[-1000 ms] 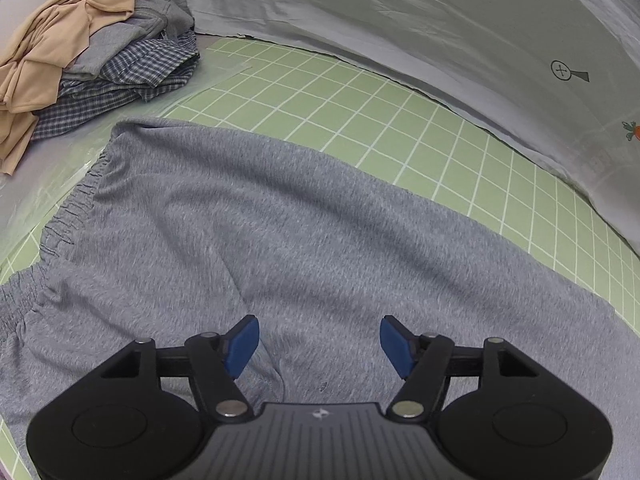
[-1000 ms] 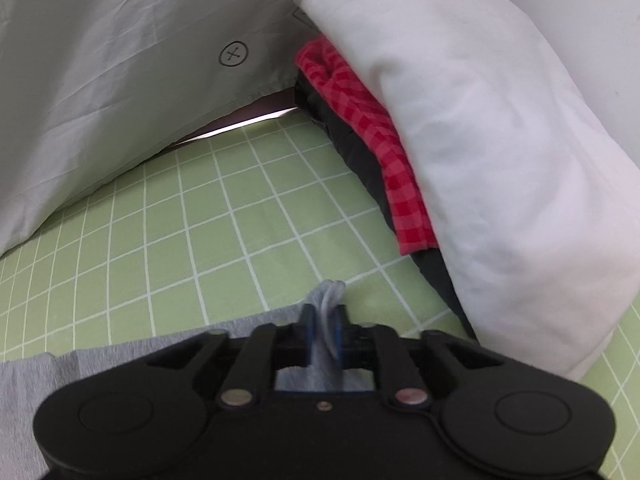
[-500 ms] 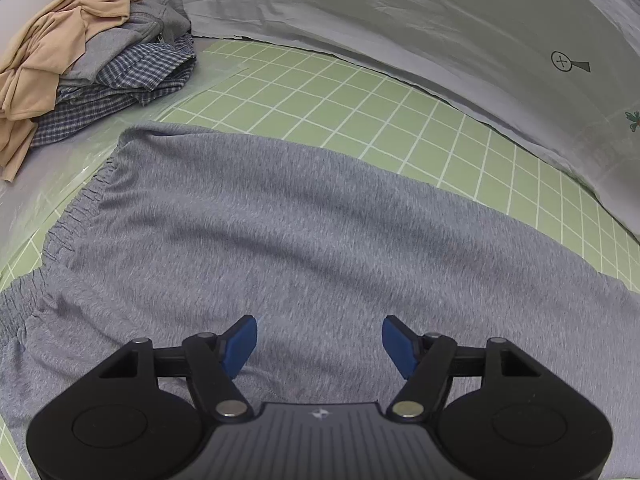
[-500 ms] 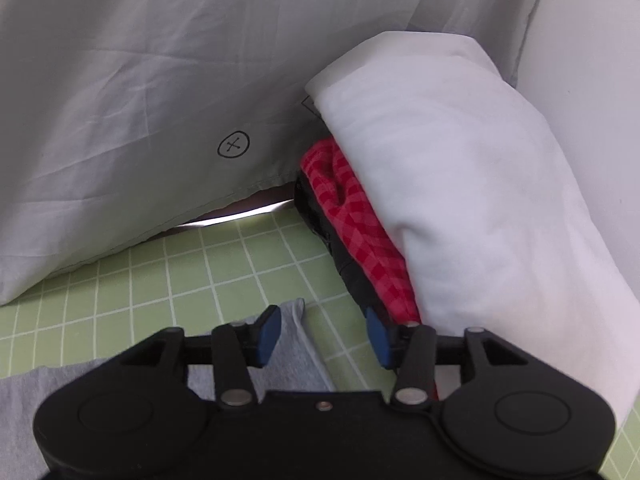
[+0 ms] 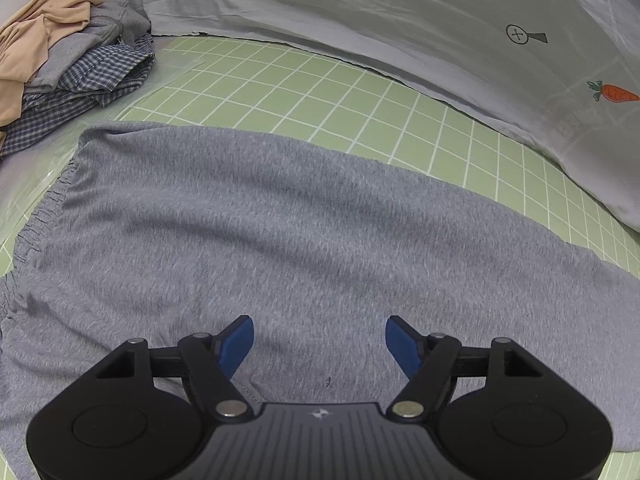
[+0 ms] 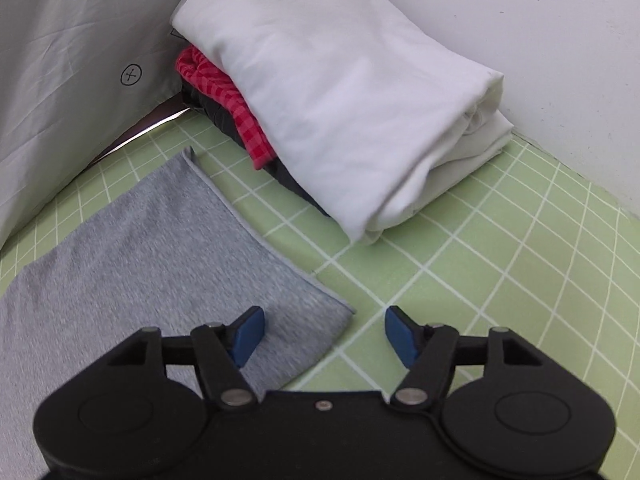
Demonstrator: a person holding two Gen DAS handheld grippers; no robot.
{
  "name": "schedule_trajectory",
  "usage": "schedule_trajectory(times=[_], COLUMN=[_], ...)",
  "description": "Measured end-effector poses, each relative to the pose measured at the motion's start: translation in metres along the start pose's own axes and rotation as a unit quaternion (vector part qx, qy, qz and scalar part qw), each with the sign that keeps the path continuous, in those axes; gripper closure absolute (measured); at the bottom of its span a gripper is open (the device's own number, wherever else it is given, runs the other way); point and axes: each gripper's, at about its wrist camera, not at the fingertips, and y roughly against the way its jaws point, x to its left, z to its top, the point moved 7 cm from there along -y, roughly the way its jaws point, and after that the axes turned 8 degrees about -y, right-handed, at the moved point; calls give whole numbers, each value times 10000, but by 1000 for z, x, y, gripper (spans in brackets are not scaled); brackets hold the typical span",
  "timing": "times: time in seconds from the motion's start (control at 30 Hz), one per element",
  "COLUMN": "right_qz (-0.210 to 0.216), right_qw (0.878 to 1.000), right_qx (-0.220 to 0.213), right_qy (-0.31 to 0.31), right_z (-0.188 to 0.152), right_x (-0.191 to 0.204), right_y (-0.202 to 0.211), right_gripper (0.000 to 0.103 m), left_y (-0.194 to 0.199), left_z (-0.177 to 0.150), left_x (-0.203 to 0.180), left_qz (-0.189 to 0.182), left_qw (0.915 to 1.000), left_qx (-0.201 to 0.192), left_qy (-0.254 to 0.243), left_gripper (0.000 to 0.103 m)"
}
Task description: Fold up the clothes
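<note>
Grey shorts [image 5: 280, 240] lie spread flat on the green grid mat [image 5: 320, 92], their gathered waistband [image 5: 40, 216] at the left. My left gripper [image 5: 320, 336] hovers over the near part of the cloth, open, with nothing pinched between its blue pads. In the right wrist view the leg end of the grey shorts [image 6: 160, 248] lies flat, its hem running diagonally. My right gripper [image 6: 324, 328] is above the hem's near corner. Its jaws are closing but stand wide apart, and the pads press on nothing.
A loose pile of tan, grey and blue-plaid clothes [image 5: 60, 60] sits at the far left. A folded stack [image 6: 340, 100], white over red check over black, lies beside the leg end by the white wall [image 6: 540, 40]. A grey sheet [image 5: 400, 20] hangs along the back.
My right gripper let go of the grey hem it was pinching, opened and drew back; the leg end now lies flat on the mat. The left gripper barely moved.
</note>
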Motion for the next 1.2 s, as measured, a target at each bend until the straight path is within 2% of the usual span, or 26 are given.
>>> schedule_trajectory(times=[0.03, 0.07, 0.1, 0.23, 0.27, 0.33, 0.4, 0.47, 0.57, 0.7, 0.83, 0.97, 1.1, 1.13, 1.2], right_qz=[106, 212, 294, 19, -5, -24, -19, 142, 245, 106, -61, -364, -605, -624, -500], right_qw=[9999, 9997, 9994, 9993, 9997, 9998, 9995, 9991, 9989, 9995, 9994, 9990, 9977, 9975, 9979], right_qx=[-24, -35, -5, -160, -110, -171, -300, -399, -347, -136, 122, 64, 240, 290, 376], right_qy=[66, 134, 206, 329, 240, 120, 33, -63, -215, -250, -333, -263, -165, -153, -154], right_z=[0, 1, 3, 17, 22, 27, 30, 25, 1, -43, -80, -99, -109, -109, -111], right_x=[1, 2, 4, 3, 1, 0, -1, -8, -29, -69, -105, -131, -149, -153, -158], right_y=[1, 2, 1, -6, -7, 3, 20, 44, 78, 108, 118, 126, 119, 117, 115], right_gripper=[67, 85, 97, 101, 99, 89, 53, 49, 32, 29, 29, 22, 22, 23, 36], left_y=[1, 2, 4, 17, 22, 35, 48, 63, 82, 99, 108, 116, 124, 126, 130], left_z=[-1, -2, -3, -4, -4, -7, -11, -15, -29, -52, -72, -92, -105, -107, -112], left_x=[0, 1, 2, 12, 16, 24, 31, 37, 50, 62, 67, 65, 60, 59, 57], left_qz=[-2, -5, -3, 9, -2, -29, -57, -100, -156, -192, -170, -221, -183, -172, -150], left_qw=[10000, 10000, 10000, 9997, 9995, 9990, 9982, 9970, 9955, 9951, 9958, 9963, 9970, 9970, 9970], left_qx=[2, 1, -7, -142, -194, -316, -440, -562, -663, -685, -676, -632, -647, -657, -680], left_qy=[9, 25, 44, 193, 233, 321, 415, 514, 661, 692, 595, 545, 394, 364, 332], left_gripper=[30, 30, 30, 30, 30, 29, 29, 24, 23, 23, 23, 23, 23, 23, 23])
